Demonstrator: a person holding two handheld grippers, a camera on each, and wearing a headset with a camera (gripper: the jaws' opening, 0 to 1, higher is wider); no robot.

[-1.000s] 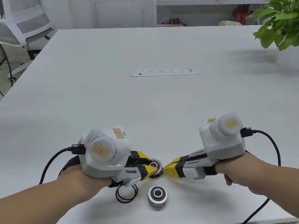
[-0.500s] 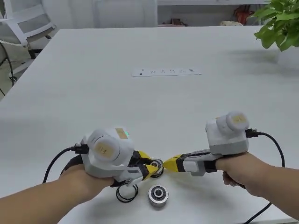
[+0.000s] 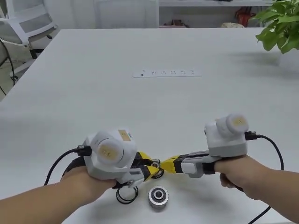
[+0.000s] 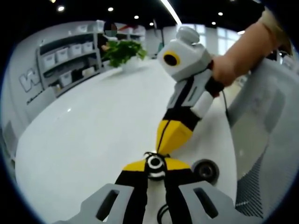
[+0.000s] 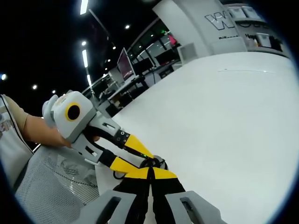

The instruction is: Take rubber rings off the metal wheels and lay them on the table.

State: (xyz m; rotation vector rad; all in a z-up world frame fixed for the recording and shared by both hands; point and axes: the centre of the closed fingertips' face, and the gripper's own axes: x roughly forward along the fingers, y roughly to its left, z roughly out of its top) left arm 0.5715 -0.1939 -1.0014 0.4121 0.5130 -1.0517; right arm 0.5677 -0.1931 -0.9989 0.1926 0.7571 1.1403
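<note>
I had the left gripper (image 3: 150, 167) clamped on a metal wheel (image 4: 155, 164), holding it just above the counter (image 3: 163, 107) at its near edge. The right gripper (image 5: 150, 170) met that wheel from the opposite side, its fingers (image 4: 174, 135) drawn together with the tips touching the rim. I could not tell whether they had actually caught the rubber ring (the black edge there was too small to read). I judged this the peeling step on that wheel. A second wheel (image 3: 158, 196) lay on the counter just nearer me than the held wheel, and loose black rings (image 3: 127, 193) lay beside it, under the left gripper. The next move called for a firm left hold while the right pulled away from the held wheel.
</note>
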